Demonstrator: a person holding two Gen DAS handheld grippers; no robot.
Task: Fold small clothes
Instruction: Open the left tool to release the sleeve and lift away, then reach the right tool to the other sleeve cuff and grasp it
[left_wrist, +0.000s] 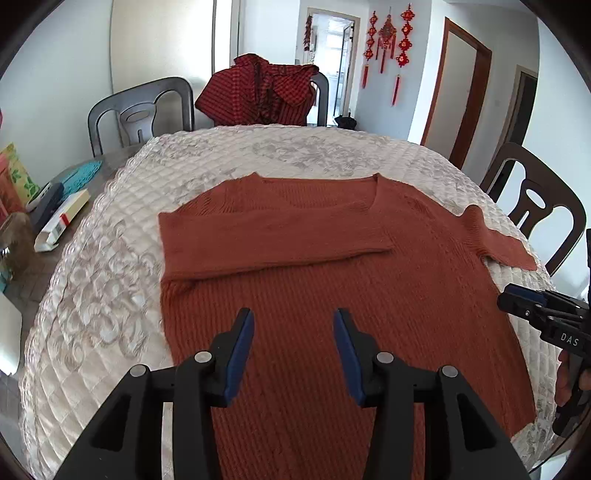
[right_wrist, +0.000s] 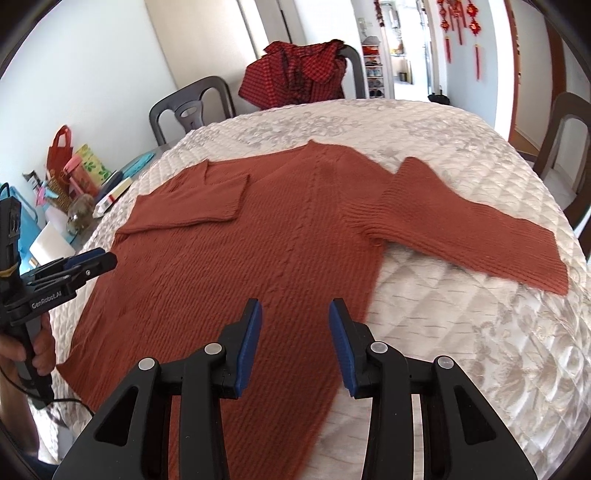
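Note:
A rust-orange knitted sweater (left_wrist: 314, 295) (right_wrist: 240, 258) lies flat on a cream quilted cover (left_wrist: 110, 295). One sleeve (left_wrist: 277, 236) (right_wrist: 192, 199) is folded across its chest. The other sleeve (right_wrist: 461, 229) (left_wrist: 495, 240) stretches out to the right on the cover. My left gripper (left_wrist: 293, 317) hangs open over the lower body of the sweater with nothing between its blue pads; the right wrist view shows it at the left edge (right_wrist: 96, 258). My right gripper (right_wrist: 295, 306) is open above the sweater's right side edge, also holding nothing, and shows at the right edge of the left wrist view (left_wrist: 517, 299).
A red checked garment (left_wrist: 258, 92) hangs over a chair at the far side. Dark chairs (left_wrist: 140, 110) (left_wrist: 532, 206) stand around the table. Boxes (left_wrist: 62, 221), bags (right_wrist: 62, 147) and a jar (right_wrist: 79, 218) crowd the bare table end on the left.

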